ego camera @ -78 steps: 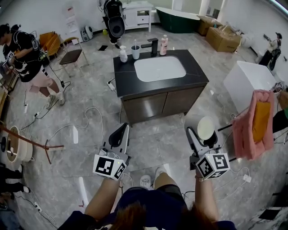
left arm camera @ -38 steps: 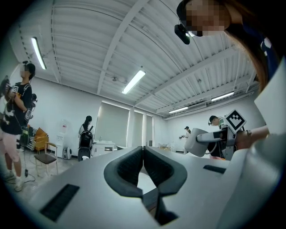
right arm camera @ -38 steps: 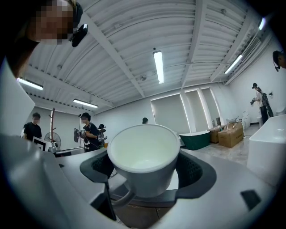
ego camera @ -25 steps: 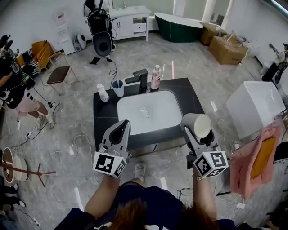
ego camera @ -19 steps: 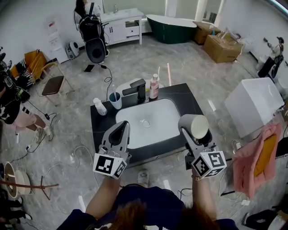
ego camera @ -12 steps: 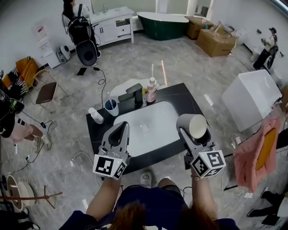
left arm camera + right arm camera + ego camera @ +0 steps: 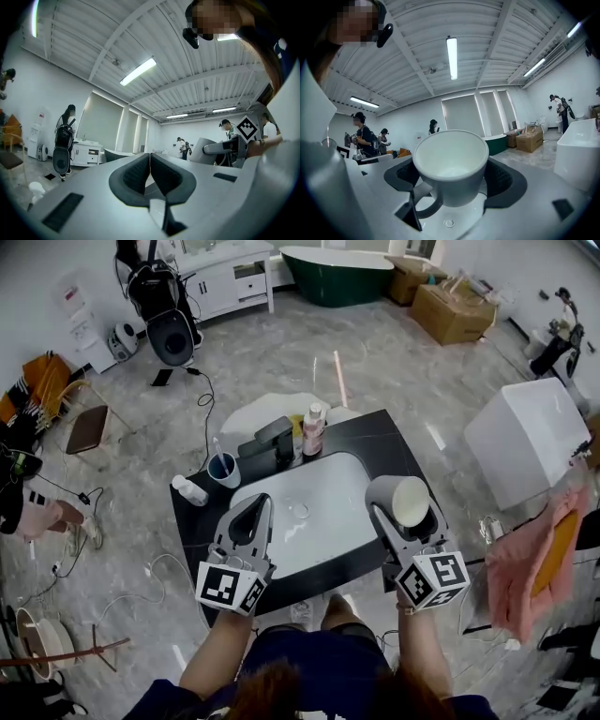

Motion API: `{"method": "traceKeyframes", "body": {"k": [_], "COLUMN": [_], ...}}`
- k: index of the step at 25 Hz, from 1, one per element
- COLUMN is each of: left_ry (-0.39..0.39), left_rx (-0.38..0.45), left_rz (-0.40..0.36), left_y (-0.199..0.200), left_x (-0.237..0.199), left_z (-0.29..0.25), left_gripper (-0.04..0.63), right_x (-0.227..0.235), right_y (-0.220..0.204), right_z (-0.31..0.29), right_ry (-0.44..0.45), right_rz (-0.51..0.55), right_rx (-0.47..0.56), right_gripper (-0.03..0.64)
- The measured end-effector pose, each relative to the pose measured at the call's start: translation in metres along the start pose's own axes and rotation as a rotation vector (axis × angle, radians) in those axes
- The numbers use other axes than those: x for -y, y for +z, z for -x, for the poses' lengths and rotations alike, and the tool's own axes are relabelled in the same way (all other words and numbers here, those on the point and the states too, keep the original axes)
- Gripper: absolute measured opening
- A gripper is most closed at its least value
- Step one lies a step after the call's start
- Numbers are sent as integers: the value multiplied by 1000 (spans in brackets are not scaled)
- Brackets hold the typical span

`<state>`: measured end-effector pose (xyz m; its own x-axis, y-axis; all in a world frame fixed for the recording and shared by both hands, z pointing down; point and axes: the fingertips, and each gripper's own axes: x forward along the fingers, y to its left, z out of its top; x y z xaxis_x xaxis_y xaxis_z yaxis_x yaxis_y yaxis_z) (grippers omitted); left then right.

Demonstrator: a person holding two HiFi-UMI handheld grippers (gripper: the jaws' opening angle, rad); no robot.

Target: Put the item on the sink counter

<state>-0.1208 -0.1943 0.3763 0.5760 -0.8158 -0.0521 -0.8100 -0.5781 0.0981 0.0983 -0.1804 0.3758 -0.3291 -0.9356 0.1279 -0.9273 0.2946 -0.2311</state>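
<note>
1. Grey marble floor surrounds a black counter (image 7: 398,454) with a white basin (image 7: 309,507), which lies below and just ahead of both grippers.
2. On the right gripper (image 7: 451,174), the jaws clamp the sides of a white mug (image 7: 450,161). The mug stands upright with its mouth up, and its handle points back toward the gripper body.
3. On the left gripper (image 7: 150,171), the jaws are pressed together with nothing between them.
4. Seen from the head view, the mug hangs over the counter's near right part, beside the basin's right rim; its height above is unclear.
5. The set-down probably goes straight down along the mug's vertical axis, onto the bare strip by the right edge.
6. The faucet (image 7: 272,439) and pink bottle (image 7: 312,430) stand at the far edge, well apart.
</note>
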Motion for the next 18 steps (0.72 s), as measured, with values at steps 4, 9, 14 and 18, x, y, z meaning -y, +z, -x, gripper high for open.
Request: {"method": "traceKeyframes", "body": {"k": [4,9,14,18], "left_ry": [22,62,113,158], "left_rx": [-1,7,1,-3], "left_rz": [-2,-3,-1,-1], "left_y": [-1,-2,-9,-16], "left_x": [-4,-5,-8,-9], "left_z": [-25,-60,-98,-121], "left_gripper": [23,23,23,23], "right_x": [17,44,75,97], "right_y": [8,20,27,30], "right_z": [-28,-60,-94,-115], "right_ry": [32,79,128,167], "right_rz": [3,11,12,15], "right_rx": [-4,-11,-31,-51], "right_gripper": [431,431,431,431]}}
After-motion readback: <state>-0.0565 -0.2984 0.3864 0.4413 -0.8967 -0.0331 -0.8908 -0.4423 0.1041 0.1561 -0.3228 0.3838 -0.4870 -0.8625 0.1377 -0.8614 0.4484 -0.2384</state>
